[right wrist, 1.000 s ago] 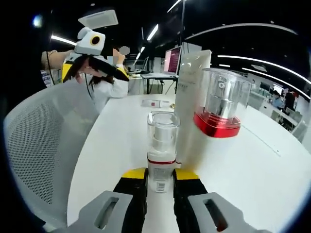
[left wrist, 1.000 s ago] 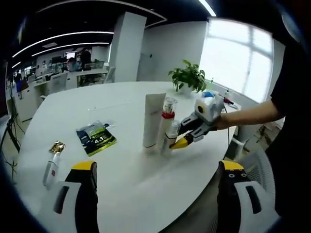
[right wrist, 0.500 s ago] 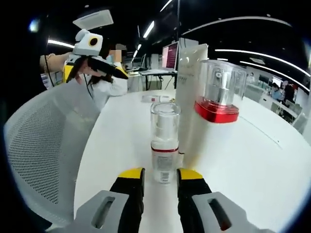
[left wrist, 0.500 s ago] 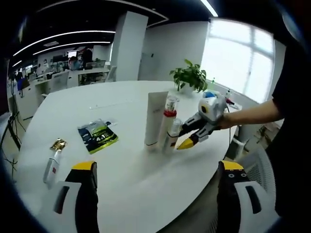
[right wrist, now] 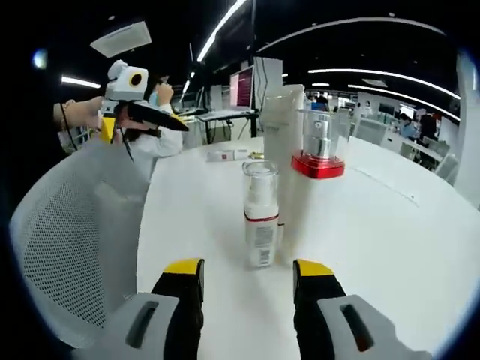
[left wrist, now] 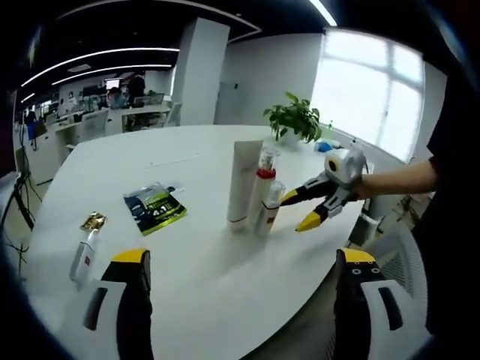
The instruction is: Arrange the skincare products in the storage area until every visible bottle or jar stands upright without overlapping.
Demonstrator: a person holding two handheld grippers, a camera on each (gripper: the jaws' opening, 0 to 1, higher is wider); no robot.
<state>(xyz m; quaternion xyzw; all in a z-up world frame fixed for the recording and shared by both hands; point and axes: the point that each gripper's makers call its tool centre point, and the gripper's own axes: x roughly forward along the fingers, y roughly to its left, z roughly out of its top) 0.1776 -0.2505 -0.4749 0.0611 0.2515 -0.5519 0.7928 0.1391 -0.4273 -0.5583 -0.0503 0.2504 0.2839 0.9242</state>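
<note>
On the white round worktop [left wrist: 195, 277], a small clear-capped bottle [right wrist: 260, 223] stands upright before a red-collared pump bottle [right wrist: 318, 169] and tall white tube [right wrist: 280, 142]; a green sachet [left wrist: 155, 208] lies apart.

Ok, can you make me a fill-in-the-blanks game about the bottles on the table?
1. The small bottle in front of the right gripper is standing ____.
2. The taller bottle has a ____ band under its clear cap.
3. The bottle with the gold cap is ____ on the table.
4. The right gripper is ____.

Missing words: upright; red; lying; open
</note>
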